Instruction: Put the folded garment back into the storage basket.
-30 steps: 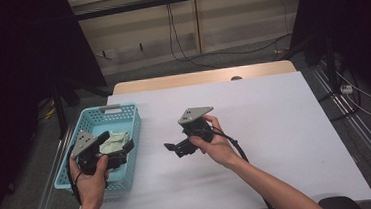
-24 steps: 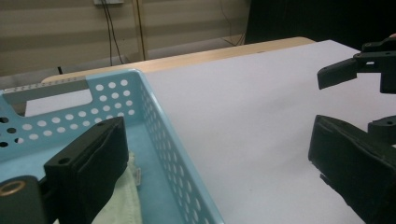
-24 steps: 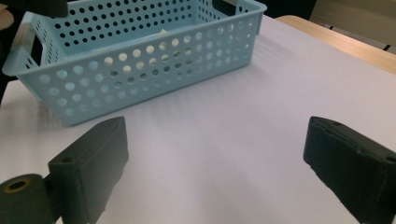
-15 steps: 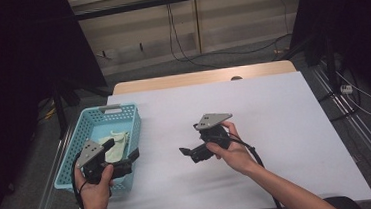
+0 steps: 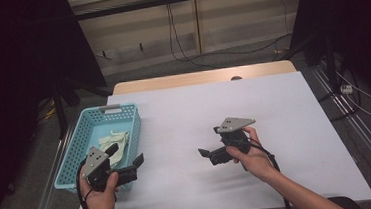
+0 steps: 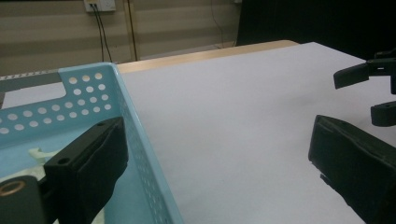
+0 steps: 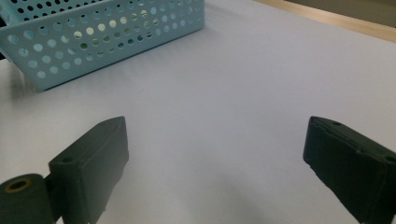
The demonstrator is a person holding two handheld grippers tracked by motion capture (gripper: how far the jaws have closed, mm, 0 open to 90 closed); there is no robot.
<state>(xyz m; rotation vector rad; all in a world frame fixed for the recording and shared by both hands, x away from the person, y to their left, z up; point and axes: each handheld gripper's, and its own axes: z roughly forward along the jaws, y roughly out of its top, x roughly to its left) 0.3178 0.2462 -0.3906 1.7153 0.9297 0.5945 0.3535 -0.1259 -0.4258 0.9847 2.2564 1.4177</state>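
A light blue perforated basket (image 5: 119,109) stands at the table's left side and holds a pale crumpled item (image 5: 113,141). My left gripper (image 5: 134,167) is at the basket's near right corner, close to the table's front edge, open and empty. In the left gripper view the left gripper (image 6: 215,163) has one jaw over the basket (image 6: 84,93) and the other over the white table. My right gripper (image 5: 208,157) hovers open over the middle of the table, pointing left. Nothing lies between the jaws of the right gripper (image 7: 215,163), which face the basket (image 7: 93,42).
The white table top (image 5: 199,108) has a wooden strip (image 5: 196,77) along its far edge. Cables hang on the wall behind. Dark stands and floor rails flank the table on both sides.
My left gripper has drawn back out of the basket toward the table's front edge, leaving the pale item inside. My right gripper has shifted right and nearer to the person.
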